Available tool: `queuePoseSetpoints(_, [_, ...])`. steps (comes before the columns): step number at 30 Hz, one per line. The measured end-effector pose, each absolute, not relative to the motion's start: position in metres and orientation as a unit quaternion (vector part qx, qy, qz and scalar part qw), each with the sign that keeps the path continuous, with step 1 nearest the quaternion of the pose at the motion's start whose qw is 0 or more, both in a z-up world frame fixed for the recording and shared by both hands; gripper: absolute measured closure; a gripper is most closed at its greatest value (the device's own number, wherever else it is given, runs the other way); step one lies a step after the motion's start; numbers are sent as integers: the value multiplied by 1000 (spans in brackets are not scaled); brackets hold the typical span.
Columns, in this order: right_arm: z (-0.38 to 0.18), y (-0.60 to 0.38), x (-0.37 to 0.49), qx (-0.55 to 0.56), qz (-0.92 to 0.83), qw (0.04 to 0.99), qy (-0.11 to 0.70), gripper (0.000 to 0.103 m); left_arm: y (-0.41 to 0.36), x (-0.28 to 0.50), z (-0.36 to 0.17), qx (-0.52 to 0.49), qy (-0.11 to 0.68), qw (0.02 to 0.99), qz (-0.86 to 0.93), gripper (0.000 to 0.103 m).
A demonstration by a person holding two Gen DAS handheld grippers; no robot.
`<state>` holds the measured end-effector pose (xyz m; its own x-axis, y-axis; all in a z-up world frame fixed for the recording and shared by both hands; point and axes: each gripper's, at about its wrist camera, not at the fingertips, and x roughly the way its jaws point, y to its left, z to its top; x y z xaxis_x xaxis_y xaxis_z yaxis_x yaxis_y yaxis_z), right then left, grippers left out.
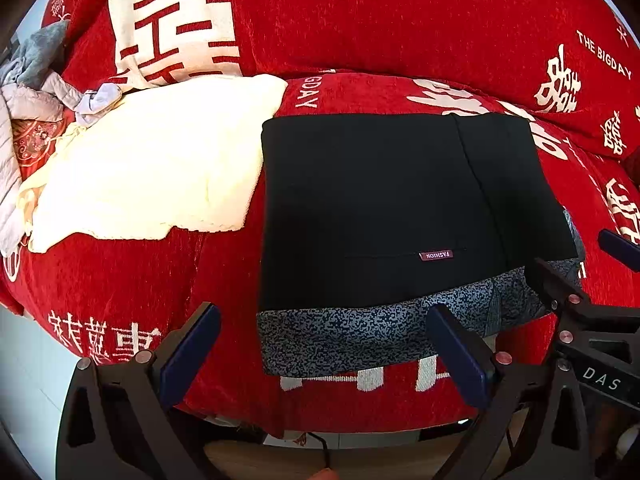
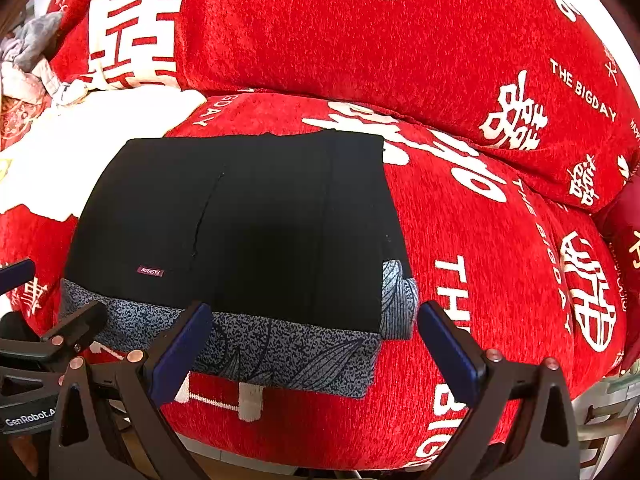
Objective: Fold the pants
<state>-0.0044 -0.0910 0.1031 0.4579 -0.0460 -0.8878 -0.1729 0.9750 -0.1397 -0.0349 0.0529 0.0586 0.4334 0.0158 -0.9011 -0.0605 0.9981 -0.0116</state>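
On the red sofa cover (image 1: 360,32), printed with big white characters and the words "THE BIGDAY", the folded black pants (image 1: 380,200) are lying flat on the seat cushion, their speckled grey-blue waistband (image 1: 360,336) facing the front edge of the cushion and a small "FASHION" label (image 1: 436,255) sitting just behind that band. Just beside the pants, on the side away from the right gripper, a cream blanket (image 1: 152,164) is spreading over the seat, touching the pants' edge, and beyond it a heap of grey and white clothes (image 1: 36,80) is piling up at the sofa's end. Behind the pants, the back cushions are rising under the same red cloth. Hovering before the waistband, the left gripper (image 1: 324,356) is holding its fingers wide apart, gripping nothing; the right gripper (image 2: 316,354) is doing likewise at the pants' other corner. Below the cushion's front edge, a strip of wooden floor (image 1: 260,460) is showing.
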Motion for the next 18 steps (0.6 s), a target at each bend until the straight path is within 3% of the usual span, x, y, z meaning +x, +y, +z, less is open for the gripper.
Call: queuePoseSetpoints(18, [102, -90, -5, -105, 38, 847, 520, 1, 54, -36, 58, -24, 534, 845, 19, 0])
